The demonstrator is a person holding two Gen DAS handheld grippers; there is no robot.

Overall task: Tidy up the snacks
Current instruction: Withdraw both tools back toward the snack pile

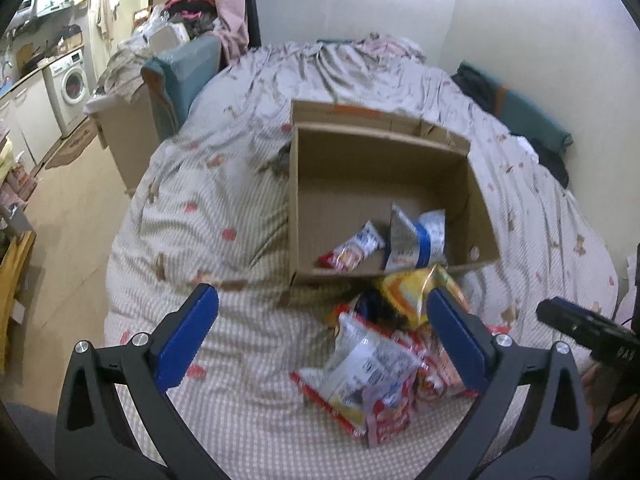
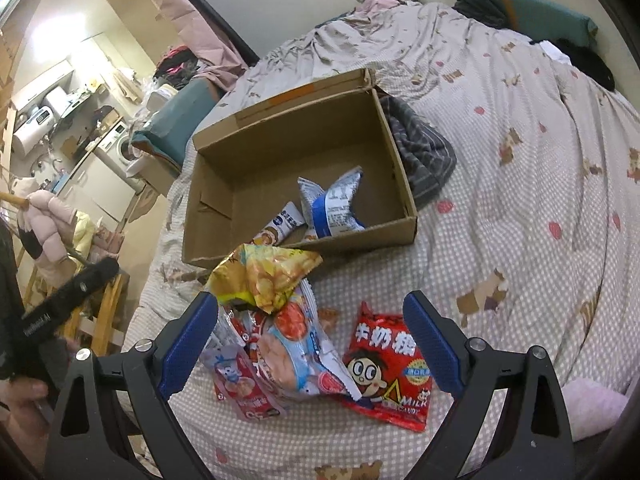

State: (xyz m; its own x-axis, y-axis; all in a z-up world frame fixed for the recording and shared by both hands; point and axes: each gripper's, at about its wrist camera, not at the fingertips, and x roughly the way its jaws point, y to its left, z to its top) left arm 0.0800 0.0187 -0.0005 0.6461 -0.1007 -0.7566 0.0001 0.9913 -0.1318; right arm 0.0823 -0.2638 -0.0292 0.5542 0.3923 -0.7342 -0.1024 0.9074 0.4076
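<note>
Snack packets (image 2: 288, 344) lie heaped on the checked bed quilt (image 2: 520, 240) before our brown cardboard box (image 2: 208, 216); a yellow crinkled bag (image 2: 272, 276) overlaps its near wall, and both our left gripper (image 1: 322, 334) and right gripper (image 2: 310, 340) are spread, empty.

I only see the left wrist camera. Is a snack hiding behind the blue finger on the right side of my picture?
Observer: Yes. A red candy bag with a cartoon face lies flat on the bed, just beside the snack pile.
Operator: Is the other gripper holding anything? I only see a black bit of it.
Observer: No. The right gripper is open above the snack pile, with nothing gripped between its fingers.
</note>
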